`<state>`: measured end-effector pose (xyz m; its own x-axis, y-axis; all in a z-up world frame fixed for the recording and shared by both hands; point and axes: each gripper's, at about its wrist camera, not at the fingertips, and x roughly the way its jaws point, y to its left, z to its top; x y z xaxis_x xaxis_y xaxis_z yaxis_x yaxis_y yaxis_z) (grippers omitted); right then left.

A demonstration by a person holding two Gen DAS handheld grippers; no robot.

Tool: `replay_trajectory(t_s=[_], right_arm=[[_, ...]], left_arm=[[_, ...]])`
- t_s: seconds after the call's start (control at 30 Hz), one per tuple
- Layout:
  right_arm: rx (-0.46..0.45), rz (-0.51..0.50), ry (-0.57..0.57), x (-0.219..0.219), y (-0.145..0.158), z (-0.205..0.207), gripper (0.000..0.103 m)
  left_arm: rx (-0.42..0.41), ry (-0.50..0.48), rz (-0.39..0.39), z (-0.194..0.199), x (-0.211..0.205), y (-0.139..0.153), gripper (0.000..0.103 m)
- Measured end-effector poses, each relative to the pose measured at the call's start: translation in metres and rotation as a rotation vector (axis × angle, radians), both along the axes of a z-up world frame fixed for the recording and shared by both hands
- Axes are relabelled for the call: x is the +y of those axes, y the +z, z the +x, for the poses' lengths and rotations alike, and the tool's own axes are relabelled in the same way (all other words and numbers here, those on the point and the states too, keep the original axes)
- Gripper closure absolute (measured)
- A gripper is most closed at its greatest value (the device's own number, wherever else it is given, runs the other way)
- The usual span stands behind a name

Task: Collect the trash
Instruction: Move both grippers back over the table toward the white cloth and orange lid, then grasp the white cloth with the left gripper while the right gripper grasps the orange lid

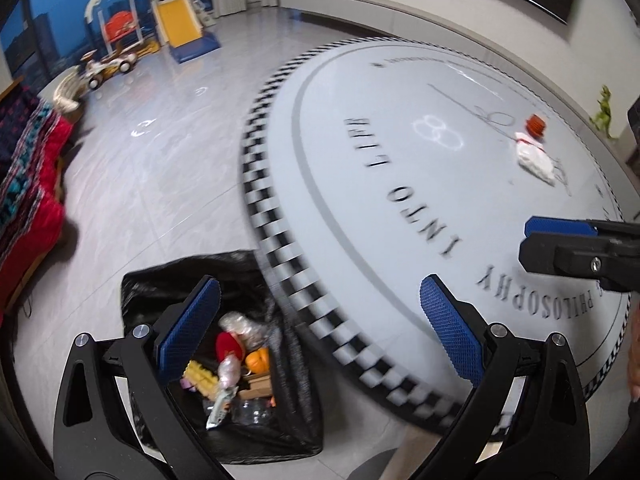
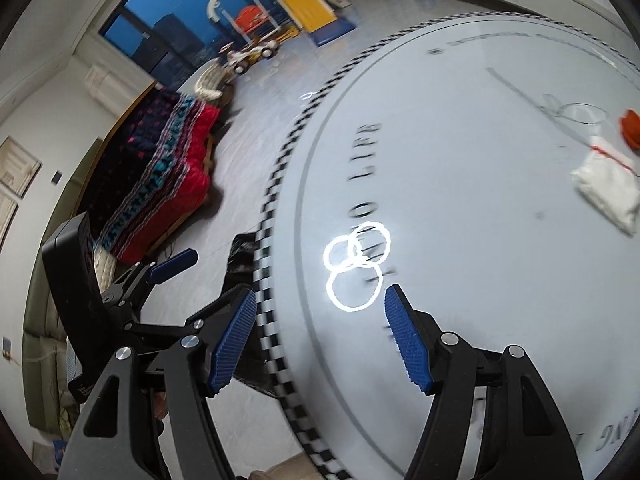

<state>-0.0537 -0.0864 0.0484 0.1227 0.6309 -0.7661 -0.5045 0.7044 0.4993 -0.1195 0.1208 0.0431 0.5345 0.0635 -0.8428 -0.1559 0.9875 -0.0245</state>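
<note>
A black trash bag [image 1: 160,280] stands open on the floor beside the round white table [image 1: 400,160]; several pieces of trash lie inside it. My left gripper [image 1: 320,320] hangs open over the bag and the table's checkered edge, with nothing between its fingers. On the far side of the table lie a crumpled white bag [image 1: 536,160] [image 2: 608,192] and a small orange piece [image 1: 536,124] [image 2: 632,128]. My right gripper [image 2: 320,340] is open and empty above the table's near edge, well short of both. Its tip [image 1: 528,244] shows at the right of the left wrist view.
A sofa with a red patterned blanket [image 2: 172,184] lines the left wall. A yellow toy slide [image 1: 180,24] and a toy car [image 1: 108,68] stand at the far end of the grey tiled floor [image 1: 160,160]. A green toy dinosaur [image 1: 604,108] stands beyond the table.
</note>
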Motion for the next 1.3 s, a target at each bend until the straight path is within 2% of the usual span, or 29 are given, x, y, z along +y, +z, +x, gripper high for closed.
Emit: replay_trajectory(t_s=[0.3,0.73,0.97,1.3], right_arm=[[-0.016,-0.024,-0.182,-0.091,0.004,0.056,0.035],[-0.011,-0.085,-0.376,-0.186,-0.009,0.141,0.035],[-0.004,-0.18,-0.408,-0.194,-0.024,0.193,0.035],[-0.006,-0.316,-0.366,-0.171,-0.05,0.243,0.035]], left_arm=[[0.023,-0.187,0.014,0.063,-0.084,0.005,0.006],[0.043,-0.338,-0.021,0.147,-0.183,-0.002,0.006],[0.057,-0.386,-0.021,0.181,-0.209,-0.005,0.006],[0.096,-0.404,-0.049,0.211,-0.219,-0.021,0.006]])
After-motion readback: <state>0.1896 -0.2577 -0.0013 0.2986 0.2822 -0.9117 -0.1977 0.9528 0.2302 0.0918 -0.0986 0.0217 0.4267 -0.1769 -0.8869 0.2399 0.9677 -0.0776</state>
